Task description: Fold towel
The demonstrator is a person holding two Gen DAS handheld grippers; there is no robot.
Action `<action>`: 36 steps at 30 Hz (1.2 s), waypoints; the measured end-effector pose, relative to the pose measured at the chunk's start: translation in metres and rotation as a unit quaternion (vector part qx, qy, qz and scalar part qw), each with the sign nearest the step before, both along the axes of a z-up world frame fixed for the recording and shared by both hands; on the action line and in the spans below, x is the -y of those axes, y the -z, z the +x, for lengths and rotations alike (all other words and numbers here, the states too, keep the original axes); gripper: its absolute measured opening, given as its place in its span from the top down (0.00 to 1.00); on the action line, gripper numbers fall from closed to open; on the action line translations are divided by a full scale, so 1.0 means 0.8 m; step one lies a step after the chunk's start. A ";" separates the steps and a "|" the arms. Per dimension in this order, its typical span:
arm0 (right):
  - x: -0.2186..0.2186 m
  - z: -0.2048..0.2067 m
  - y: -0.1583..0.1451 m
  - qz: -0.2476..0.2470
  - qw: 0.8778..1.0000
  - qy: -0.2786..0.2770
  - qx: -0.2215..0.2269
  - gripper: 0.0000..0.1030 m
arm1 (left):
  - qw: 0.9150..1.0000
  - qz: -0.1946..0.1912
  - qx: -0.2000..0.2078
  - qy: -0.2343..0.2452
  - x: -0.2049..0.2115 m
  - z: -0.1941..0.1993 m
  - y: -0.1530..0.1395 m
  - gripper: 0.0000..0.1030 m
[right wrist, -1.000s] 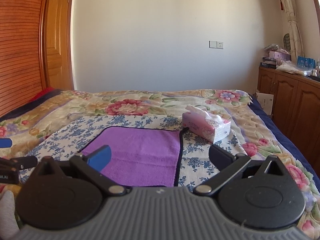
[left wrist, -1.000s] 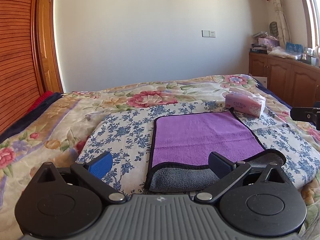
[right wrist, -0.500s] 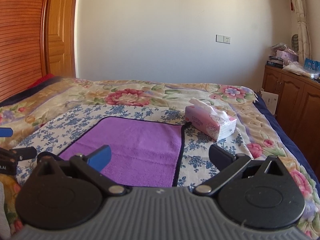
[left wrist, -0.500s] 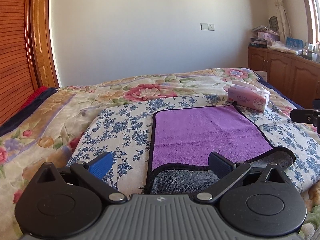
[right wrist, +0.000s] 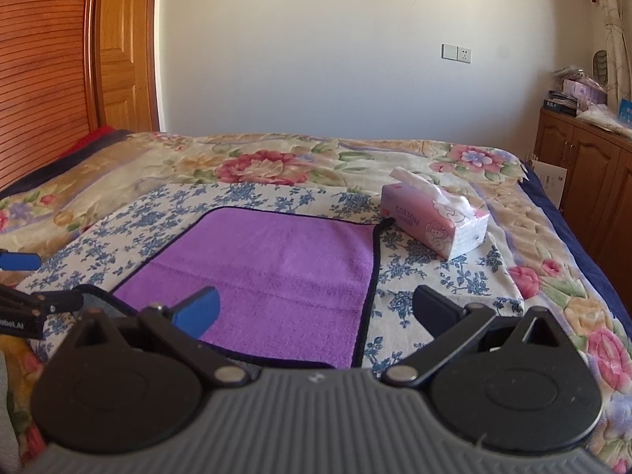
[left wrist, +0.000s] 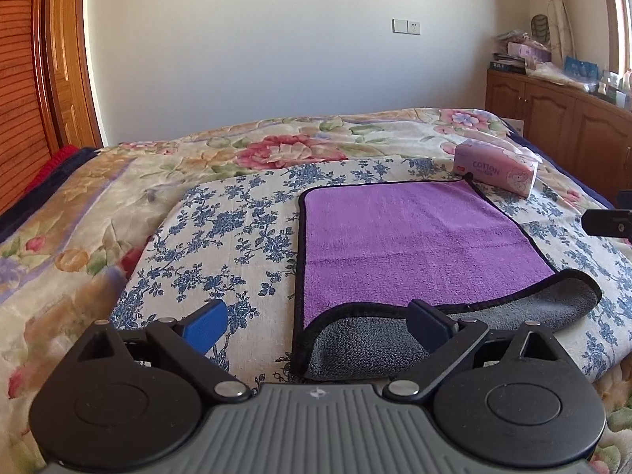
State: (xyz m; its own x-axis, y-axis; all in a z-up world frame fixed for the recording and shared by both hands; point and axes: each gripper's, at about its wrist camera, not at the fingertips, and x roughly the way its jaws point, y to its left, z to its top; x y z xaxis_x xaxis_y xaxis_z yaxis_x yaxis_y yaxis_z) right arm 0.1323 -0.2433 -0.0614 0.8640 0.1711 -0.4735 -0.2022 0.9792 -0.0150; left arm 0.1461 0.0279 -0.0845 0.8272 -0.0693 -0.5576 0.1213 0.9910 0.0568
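Observation:
A purple towel (left wrist: 410,241) with black trim lies flat on a blue-flowered cloth on the bed. Its near edge is turned up and shows the grey underside (left wrist: 367,339). It also shows in the right wrist view (right wrist: 276,276). My left gripper (left wrist: 320,324) is open and empty, just short of the towel's near left corner. My right gripper (right wrist: 316,312) is open and empty, over the towel's near right corner. Part of the right gripper shows at the right edge of the left wrist view (left wrist: 608,221).
A pink tissue box (right wrist: 434,221) stands on the bed past the towel's far right corner. The blue-flowered cloth (left wrist: 221,237) lies on a floral bedspread (left wrist: 276,146). A wooden cabinet (left wrist: 561,130) stands at the right, a wooden door (right wrist: 122,47) at the left.
Both grippers have come down and forward toward the towel's near edge. The towel has not moved. Both grippers stay open.

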 end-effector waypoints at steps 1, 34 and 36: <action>0.000 0.001 0.001 0.000 1.000 -0.002 -0.001 0.00 | 1.000 -0.003 -0.003 0.001 -0.002 0.002 0.001 0.06; 0.012 0.046 0.059 0.023 0.983 -0.019 -0.184 0.25 | 0.994 -0.046 -0.094 0.012 -0.019 0.038 0.034 0.68; 0.014 0.047 0.060 0.027 0.981 -0.018 -0.189 0.29 | 0.994 -0.046 -0.096 0.014 -0.018 0.038 0.035 0.70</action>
State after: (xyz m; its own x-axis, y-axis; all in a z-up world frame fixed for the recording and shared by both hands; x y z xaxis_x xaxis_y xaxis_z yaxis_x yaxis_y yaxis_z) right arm 0.1700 -0.2542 -0.1093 0.6213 0.2324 -0.7483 -0.2181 0.9685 0.1197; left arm 0.1766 0.0424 -0.1127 0.7028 -0.1479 -0.6958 0.1478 0.9872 -0.0605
